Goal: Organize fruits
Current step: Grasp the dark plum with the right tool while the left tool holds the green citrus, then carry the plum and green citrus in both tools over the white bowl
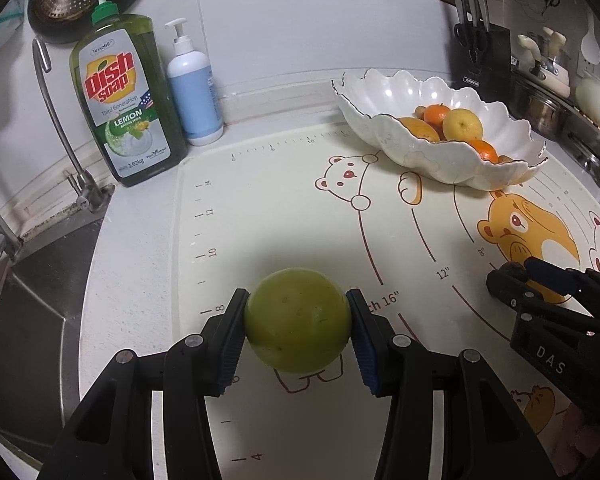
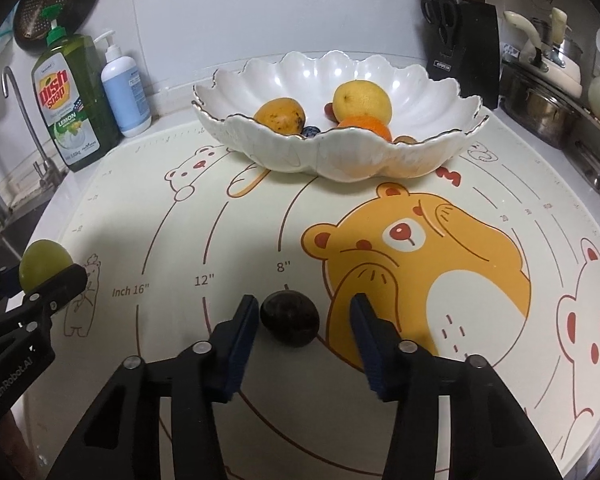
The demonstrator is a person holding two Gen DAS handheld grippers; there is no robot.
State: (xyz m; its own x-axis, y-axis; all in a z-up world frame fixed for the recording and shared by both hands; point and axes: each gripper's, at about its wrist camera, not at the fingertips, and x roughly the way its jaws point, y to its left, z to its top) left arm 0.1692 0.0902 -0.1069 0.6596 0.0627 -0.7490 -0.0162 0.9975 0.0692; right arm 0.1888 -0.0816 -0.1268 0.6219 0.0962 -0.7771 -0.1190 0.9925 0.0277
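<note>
**Two fruits in reach, bowl waiting across the mat**

Left wrist view: the left gripper [image 1: 296, 330] pinches a round green fruit [image 1: 296, 320] between its blue pads, one pad pressed on each side, just above the bear-print mat [image 1: 284, 208] that covers the table. The scalloped white bowl [image 1: 440, 160] lies at about 1 o'clock from the gripper, well apart, holding a yellow lemon [image 1: 462, 123], oranges and other fruit partly hidden by the rim. At 3 o'clock the right gripper [image 1: 512, 276] reaches onto the mat around a dark fruit. A dish soap bottle [image 1: 128, 104] and a white pump bottle [image 1: 194, 92] stand at 11 o'clock beside the sink.

Right wrist view: the right gripper [image 2: 304, 320] is spread, its fingers flanking the dark fruit [image 2: 289, 323], which rests on the mat with its long axis running across the gap. The left finger sits just beside the fruit, perhaps touching; the right finger stands clear. The bowl [image 2: 340, 156] lies at 12 o'clock, and this gripper looks the nearer to it. Inside are a mango-like fruit [image 2: 280, 115], a lemon [image 2: 362, 100], an orange [image 2: 366, 126], a small bluish berry and smaller pieces. The green fruit [image 2: 44, 264], held by the left gripper [image 2: 40, 280], shows at 9 o'clock.
</note>
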